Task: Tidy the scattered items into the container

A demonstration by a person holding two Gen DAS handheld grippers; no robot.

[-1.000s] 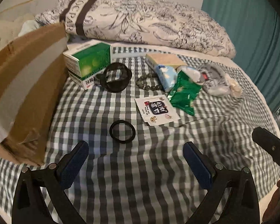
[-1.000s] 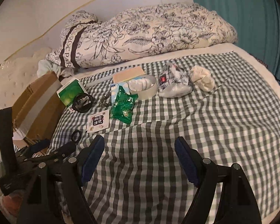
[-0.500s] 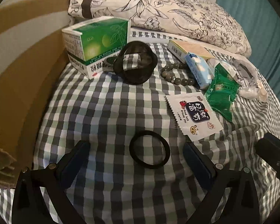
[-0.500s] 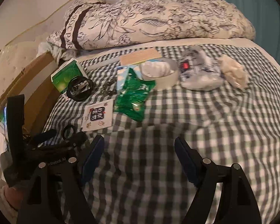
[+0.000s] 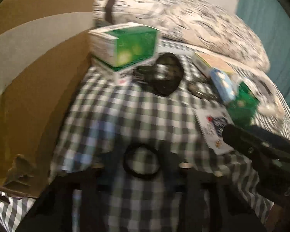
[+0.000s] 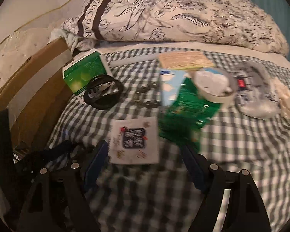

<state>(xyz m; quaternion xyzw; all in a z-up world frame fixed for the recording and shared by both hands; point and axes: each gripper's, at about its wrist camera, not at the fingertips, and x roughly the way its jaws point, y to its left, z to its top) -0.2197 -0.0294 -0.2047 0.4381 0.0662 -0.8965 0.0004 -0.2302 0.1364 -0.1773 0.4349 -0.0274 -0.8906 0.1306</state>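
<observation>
A thin black ring (image 5: 141,161) lies on the checked cloth between the jaws of my left gripper (image 5: 141,169), which is open and low over it; the view is blurred. A white sachet (image 6: 134,142) lies between the fingers of my open right gripper (image 6: 145,162). Beyond lie a green packet (image 6: 185,112), a bead bracelet (image 6: 146,98), a black tape roll (image 6: 103,94), a green box (image 6: 85,71), a blue pack (image 6: 169,85) and a white tape roll (image 6: 214,86). The cardboard box (image 5: 29,89) stands at the left.
A flowered quilt (image 6: 183,17) lies across the back of the bed. A tan flat box (image 6: 185,60), a grey pouch (image 6: 257,94) and a crumpled cream wad (image 6: 286,100) lie at the right. My right gripper's body shows in the left wrist view (image 5: 261,148).
Both grippers have moved forward and down. The black ring now sits between the left jaws, and the white sachet between the right fingers. Both stay open.
</observation>
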